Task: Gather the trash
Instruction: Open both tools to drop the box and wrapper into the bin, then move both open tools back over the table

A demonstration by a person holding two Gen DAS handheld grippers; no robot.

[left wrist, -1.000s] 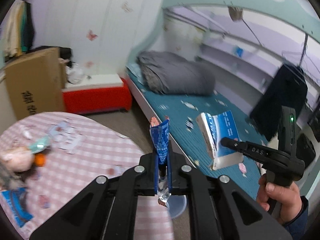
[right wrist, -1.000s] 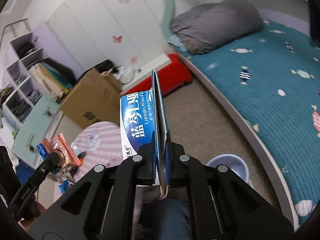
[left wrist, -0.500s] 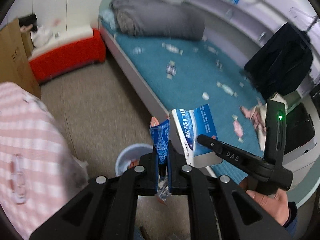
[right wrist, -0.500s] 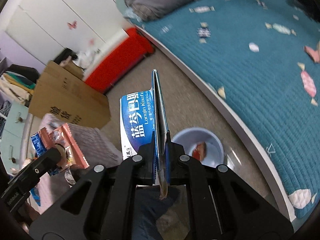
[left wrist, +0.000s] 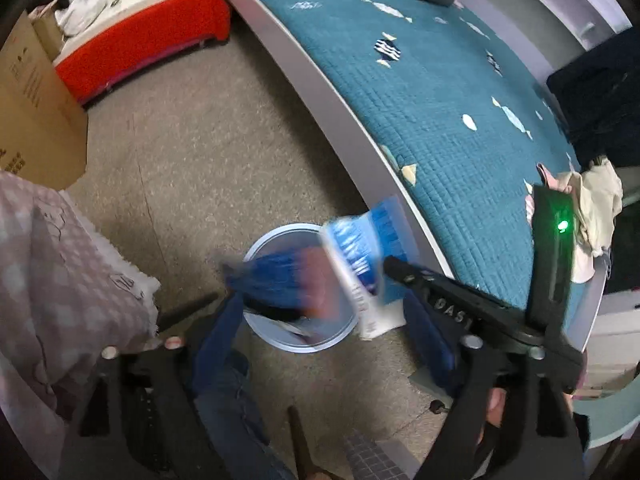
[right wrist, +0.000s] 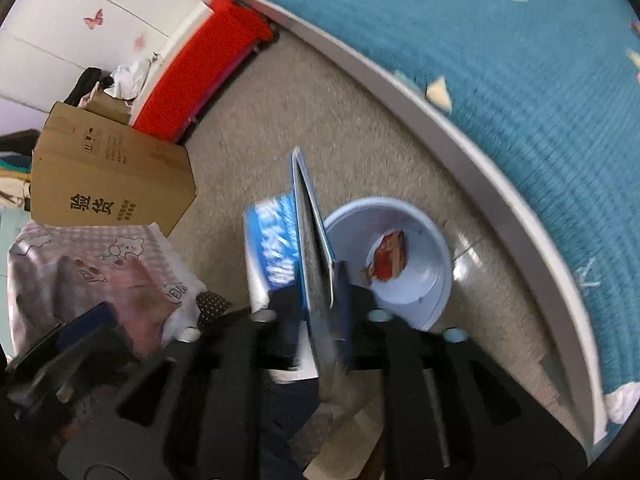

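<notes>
A light blue bin (left wrist: 286, 227) stands on the floor below both grippers. My left gripper (left wrist: 324, 320) hangs over it, jaws opening wide. The blue snack wrapper (left wrist: 276, 280) is a blur, loose above the bin and free of the pads. My right gripper (right wrist: 312, 292) is also opening. The flat blue-and-white box (right wrist: 280, 240) still stands upright between its fingers at the bin's (right wrist: 436, 288) left rim. From the left wrist, the box (left wrist: 360, 264) shows at the right gripper's (left wrist: 394, 266) tip. A red wrapper (right wrist: 390, 256) lies in the bin.
A table with a pink checked cloth (left wrist: 48, 264) stands left of the bin. Behind it are a cardboard box (right wrist: 108, 176) and a red bench (right wrist: 200, 72). The bed's grey edge (left wrist: 360, 148) and teal cover curve close on the right. A person's jeans (left wrist: 224, 400) show below.
Both grippers came down over the bin and tilted toward the floor. Both sets of jaws went from shut to spreading. The blue wrapper left the left gripper's pads.
</notes>
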